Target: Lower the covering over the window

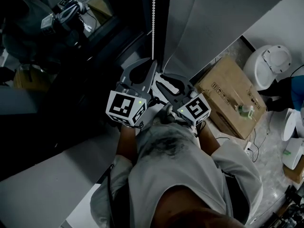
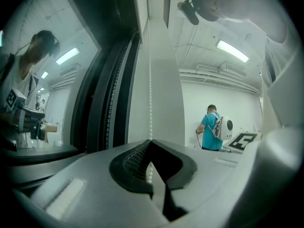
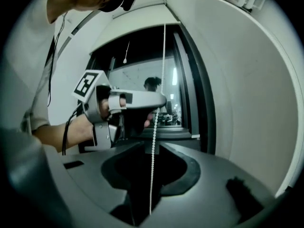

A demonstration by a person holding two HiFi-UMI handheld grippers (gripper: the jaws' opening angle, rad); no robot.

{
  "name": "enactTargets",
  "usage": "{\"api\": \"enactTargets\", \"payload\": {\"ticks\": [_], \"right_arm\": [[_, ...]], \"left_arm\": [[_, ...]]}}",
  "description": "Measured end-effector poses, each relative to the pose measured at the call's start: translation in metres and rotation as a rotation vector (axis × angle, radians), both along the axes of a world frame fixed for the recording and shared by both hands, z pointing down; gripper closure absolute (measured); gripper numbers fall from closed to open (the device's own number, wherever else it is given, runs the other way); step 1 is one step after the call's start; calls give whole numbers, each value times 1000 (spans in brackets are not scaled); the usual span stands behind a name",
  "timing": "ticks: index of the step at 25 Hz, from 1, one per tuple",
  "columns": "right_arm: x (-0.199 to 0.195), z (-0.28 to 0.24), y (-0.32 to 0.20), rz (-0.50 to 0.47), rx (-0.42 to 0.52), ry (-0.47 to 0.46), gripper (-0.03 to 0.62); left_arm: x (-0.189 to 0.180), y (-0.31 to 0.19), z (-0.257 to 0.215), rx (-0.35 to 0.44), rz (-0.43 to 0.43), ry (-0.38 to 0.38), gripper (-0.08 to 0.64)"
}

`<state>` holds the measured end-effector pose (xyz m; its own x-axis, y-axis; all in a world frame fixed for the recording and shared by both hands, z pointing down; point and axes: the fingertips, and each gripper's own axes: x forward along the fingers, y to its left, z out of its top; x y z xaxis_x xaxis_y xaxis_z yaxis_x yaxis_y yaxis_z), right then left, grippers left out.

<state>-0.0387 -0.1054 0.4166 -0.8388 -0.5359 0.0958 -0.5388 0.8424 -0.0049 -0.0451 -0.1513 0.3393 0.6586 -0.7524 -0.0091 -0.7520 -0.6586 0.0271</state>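
**Head view:** A white beaded pull chain (image 1: 153,23) hangs straight down beside the dark window glass (image 1: 71,56). It ends from sight at the tips of the left grey hand-held gripper (image 1: 151,66). The right grey hand-held gripper (image 1: 160,77) sits just beside it, its tips close under the left one's, and both point towards the window. A flat brown cardboard box (image 1: 228,96) lies on the floor off to the right, well apart from the chain.

**Left gripper view:** The left hand-held gripper (image 2: 151,141) has its jaws drawn together, with the beaded chain (image 2: 150,80) pinched at their tips. The chain runs taut from above down into the pinch, and a short run of beads shows below it inside the jaw opening. The window glass (image 2: 42,80) lies to the left of the chain. A person in a teal shirt (image 2: 209,132) stands far off.

**Right gripper view:** The right hand-held gripper (image 3: 153,145) has its jaws a narrow gap apart. The chain (image 3: 163,61) passes through the gap, and the pads do not visibly press on it. The left hand-held gripper (image 3: 160,103) clamps the same chain just above. Below the right jaws the chain dangles slack. The window (image 3: 156,80) behind is uncovered.
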Motion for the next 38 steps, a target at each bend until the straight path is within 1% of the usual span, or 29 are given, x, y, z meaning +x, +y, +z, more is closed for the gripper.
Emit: {"api": "enactTargets", "payload": {"ticks": [5, 9, 11, 14, 18, 22, 24, 25, 29, 34, 38], "right_arm": [[13, -61, -7, 21, 65, -107, 492], [19, -126, -21, 13, 148, -230, 492], [19, -152, -29, 17, 191, -259, 492], [15, -174, -39, 3, 238, -269, 492], [7, -187, -45, -32, 274, -261, 492], [-3, -199, -48, -46, 299, -260, 494], [-5, -202, -48, -38, 301, -258, 554], [-5, -202, -48, -35, 297, -260, 569], [-6, -194, -47, -25, 310, -224, 574], [-3, -171, -50, -8, 281, -171, 574], [-6, -157, -52, -7, 233, -188, 574]], "left_arm": [[2, 0, 0, 0, 4, -1, 551], [3, 3, 0, 1, 7, 17, 551], [4, 5, 0, 1, 9, 21, 551], [6, 5, 1, 0, 13, 20, 551], [11, 4, 3, 0, 18, 19, 551], [12, 4, 2, 3, 20, 18, 551], [12, 4, 1, 5, 19, 17, 551], [12, 4, 1, 5, 18, 14, 551], [12, 6, 9, -16, 21, -3, 551], [13, 12, 26, -64, 27, -6, 551], [10, 14, 43, -100, 27, -12, 551]]}}
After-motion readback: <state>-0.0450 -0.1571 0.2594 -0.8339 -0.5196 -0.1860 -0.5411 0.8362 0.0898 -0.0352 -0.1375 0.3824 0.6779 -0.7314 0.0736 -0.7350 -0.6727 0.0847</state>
